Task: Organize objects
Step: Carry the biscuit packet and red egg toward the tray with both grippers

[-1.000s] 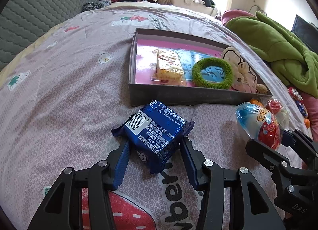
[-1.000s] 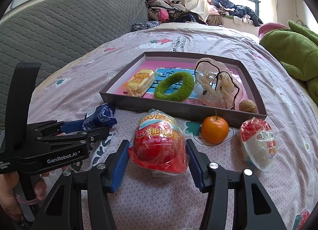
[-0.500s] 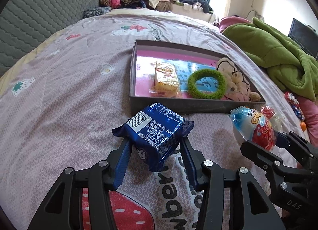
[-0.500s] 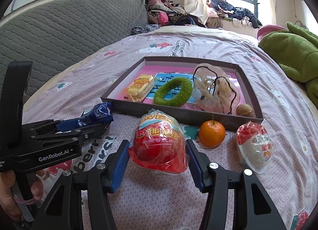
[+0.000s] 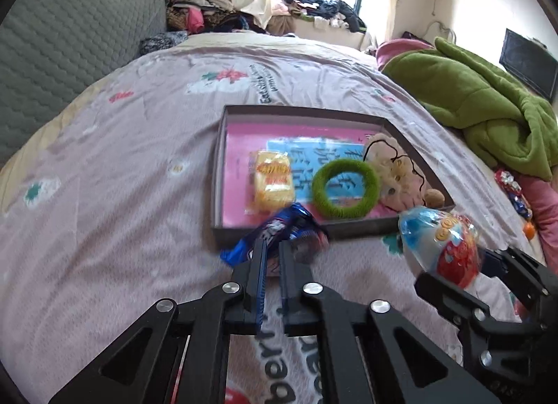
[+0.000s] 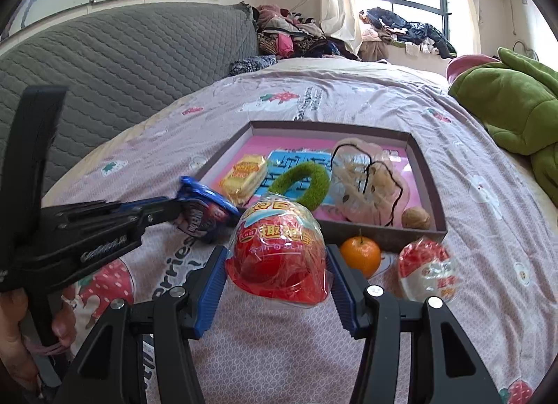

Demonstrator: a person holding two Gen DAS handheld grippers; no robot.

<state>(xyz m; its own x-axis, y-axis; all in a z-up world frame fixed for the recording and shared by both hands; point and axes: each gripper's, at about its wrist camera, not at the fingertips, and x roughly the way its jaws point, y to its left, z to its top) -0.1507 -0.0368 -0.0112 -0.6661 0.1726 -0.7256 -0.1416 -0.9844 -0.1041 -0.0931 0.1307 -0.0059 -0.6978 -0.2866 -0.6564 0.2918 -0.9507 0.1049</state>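
Note:
My left gripper (image 5: pixel 272 247) is shut on a blue snack packet (image 5: pixel 279 234) and holds it above the bed, just in front of the grey tray (image 5: pixel 218 180); the packet also shows in the right wrist view (image 6: pixel 205 210). My right gripper (image 6: pixel 275 261) is shut on a red egg-shaped toy in plastic wrap (image 6: pixel 277 250), raised near the tray's front wall (image 6: pixel 380 234); the toy shows in the left wrist view (image 5: pixel 441 247). The tray holds a yellow snack pack (image 5: pixel 273 182), a green ring (image 5: pixel 345 187), a clear bag with a plush (image 6: pixel 362 180) and a walnut (image 6: pixel 415 218).
An orange (image 6: pixel 360 254) and a second wrapped egg toy (image 6: pixel 427 269) lie on the bedsheet in front of the tray. A green blanket (image 5: pixel 488 114) is heaped to the right. A grey quilted headboard (image 6: pixel 104 65) runs along the left.
My left gripper has closed tight on the blue packet, squeezing it narrow, and lifted it toward the tray. My right gripper has risen with the egg toy.

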